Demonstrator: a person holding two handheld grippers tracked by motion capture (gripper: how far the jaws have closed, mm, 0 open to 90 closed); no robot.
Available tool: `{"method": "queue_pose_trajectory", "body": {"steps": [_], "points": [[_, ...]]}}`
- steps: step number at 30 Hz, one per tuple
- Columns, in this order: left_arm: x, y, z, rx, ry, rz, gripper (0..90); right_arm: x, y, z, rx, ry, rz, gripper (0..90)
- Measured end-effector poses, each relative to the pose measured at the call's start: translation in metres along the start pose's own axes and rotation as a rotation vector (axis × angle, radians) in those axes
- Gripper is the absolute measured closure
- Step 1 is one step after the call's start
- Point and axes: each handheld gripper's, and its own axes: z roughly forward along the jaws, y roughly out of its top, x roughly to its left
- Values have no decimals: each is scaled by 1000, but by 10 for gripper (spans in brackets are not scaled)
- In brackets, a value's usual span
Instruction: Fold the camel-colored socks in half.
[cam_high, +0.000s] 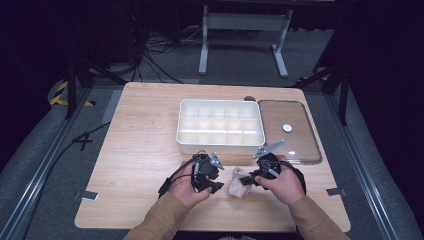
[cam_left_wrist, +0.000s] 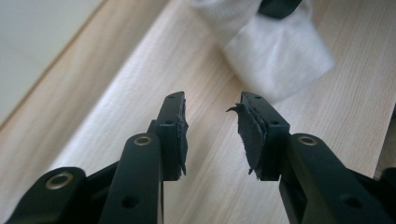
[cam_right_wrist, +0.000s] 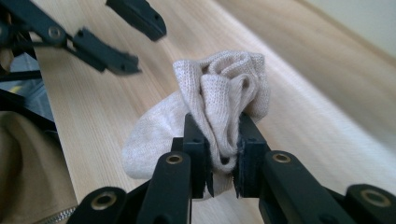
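Observation:
A bunched beige sock lies near the table's front edge, between my two hands. My right gripper is shut on its folded cuff; in the right gripper view the knit fabric is pinched between the two black jaws at my right gripper. My left gripper sits just left of the sock, open, with nothing between its jaws. In the left gripper view the left gripper points along the wood toward the pale sock, a short way off. The left gripper's open jaws also appear at the top left of the right gripper view.
A white divided organiser box stands behind the hands at mid-table. Its clear lid lies flat to the right with a white round piece on it. The wooden table has bare room on the left.

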Motion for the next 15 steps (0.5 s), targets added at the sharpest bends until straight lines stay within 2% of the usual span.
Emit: {"method": "queue_pose_trajectory", "body": {"steps": [3, 5, 8, 10, 12, 15], "points": [[9, -6, -10, -25, 13, -38, 611, 0, 9, -18, 0, -45, -20, 781], [11, -8, -13, -32, 16, -52, 608, -1, 11, -22, -2, -54, -25, 781], [17, -11, -19, -42, 34, -53, 598, -7, 16, -35, -1, -85, -29, 780], [19, -11, -21, -48, 31, -64, 596, -8, 17, -38, 0, -87, -28, 780], [22, -11, -23, -58, 32, -70, 590, -12, 19, -45, -3, -117, -41, 779], [23, -10, -25, -68, 35, -70, 582, -17, 24, -56, -13, -137, -47, 779]]}}
